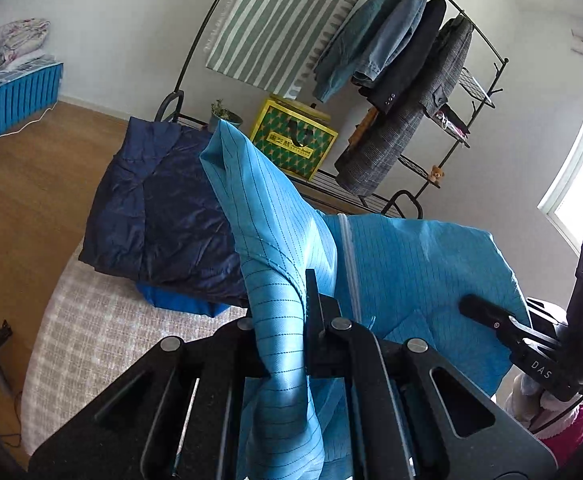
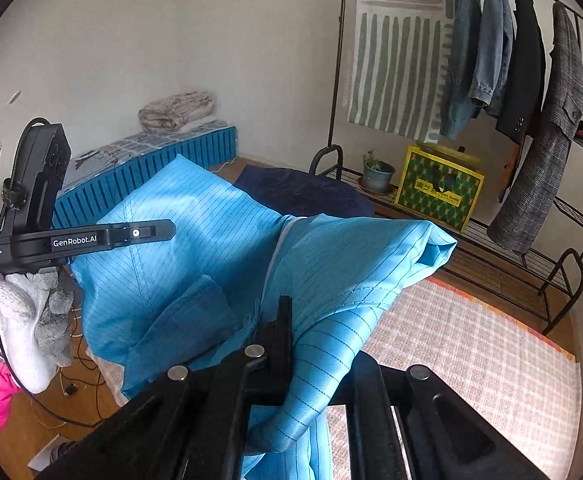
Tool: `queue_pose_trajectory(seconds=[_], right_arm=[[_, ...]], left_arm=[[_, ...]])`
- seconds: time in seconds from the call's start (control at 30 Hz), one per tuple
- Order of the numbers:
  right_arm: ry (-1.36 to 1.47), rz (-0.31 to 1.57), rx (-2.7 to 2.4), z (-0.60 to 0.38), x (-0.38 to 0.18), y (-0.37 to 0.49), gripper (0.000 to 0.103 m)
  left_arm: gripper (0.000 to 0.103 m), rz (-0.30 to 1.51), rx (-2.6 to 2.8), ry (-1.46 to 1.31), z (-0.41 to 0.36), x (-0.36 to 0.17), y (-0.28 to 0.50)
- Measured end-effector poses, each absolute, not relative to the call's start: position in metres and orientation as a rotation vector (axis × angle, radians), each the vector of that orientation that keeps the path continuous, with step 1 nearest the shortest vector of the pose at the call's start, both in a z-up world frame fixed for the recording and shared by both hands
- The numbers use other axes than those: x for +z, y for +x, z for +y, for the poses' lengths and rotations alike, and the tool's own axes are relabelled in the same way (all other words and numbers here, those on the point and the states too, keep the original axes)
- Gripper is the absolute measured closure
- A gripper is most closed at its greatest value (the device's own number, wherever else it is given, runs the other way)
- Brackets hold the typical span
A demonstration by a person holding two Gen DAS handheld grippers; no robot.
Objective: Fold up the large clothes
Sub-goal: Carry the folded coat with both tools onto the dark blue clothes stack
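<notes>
A: Left wrist view sits right behind the left hand-held gripper (image 1: 287, 320), looking forward and down, very close on the light blue garment (image 1: 403, 264). Right hand-held gripper (image 1: 491, 316) shows at its right edge.

B: Right wrist view, same setup behind the right hand-held gripper (image 2: 287, 344), the left one (image 2: 131, 234) at its left edge. The views face inward, crossing.

A: Shared ground: the garment, clothes rack (image 1: 443, 52), yellow-green box (image 1: 295, 140), navy fabric (image 1: 163, 208), checked rug (image 2: 483, 360).
</notes>
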State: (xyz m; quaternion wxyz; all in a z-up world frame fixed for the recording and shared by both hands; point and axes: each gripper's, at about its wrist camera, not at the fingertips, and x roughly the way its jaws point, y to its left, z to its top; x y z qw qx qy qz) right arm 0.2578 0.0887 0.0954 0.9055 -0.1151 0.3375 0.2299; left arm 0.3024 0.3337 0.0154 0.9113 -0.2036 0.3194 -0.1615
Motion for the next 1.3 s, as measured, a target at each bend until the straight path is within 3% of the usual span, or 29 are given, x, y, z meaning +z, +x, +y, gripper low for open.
queue_pose_trajectory(seconds=[0.53, 0.93, 1.0, 1.03, 1.1, 1.13, 1.3], right_arm=[[-0.243, 0.618, 0.540, 0.172, 0.087, 0.456, 0.100], [-0.093, 0.773, 0.523, 0.172, -0.018, 0.549, 0.100], [-0.080, 0.817, 0.506, 0.166, -0.040, 0.556, 0.099], [-0.080, 0.838, 0.491, 0.163, -0.049, 0.558, 0.097], [-0.075, 0.879, 0.470, 0.157, -0.063, 0.562, 0.086], [-0.077, 0.896, 0.458, 0.154, -0.068, 0.563, 0.083], [-0.070, 0.909, 0.425, 0.141, -0.069, 0.559, 0.063]], left_arm=[[0.099, 0.591, -0.185, -0.401, 0.414, 0.043, 0.487], [0.098, 0.727, 0.041, -0.204, 0.420, -0.041, 0.610], [0.090, 0.770, 0.149, -0.107, 0.419, -0.060, 0.624], [0.088, 0.787, 0.186, -0.095, 0.421, -0.067, 0.629], [0.066, 0.798, 0.216, -0.138, 0.430, -0.079, 0.633], [0.063, 0.796, 0.237, -0.157, 0.434, -0.083, 0.634], [0.063, 0.767, 0.330, -0.120, 0.439, -0.083, 0.624]])
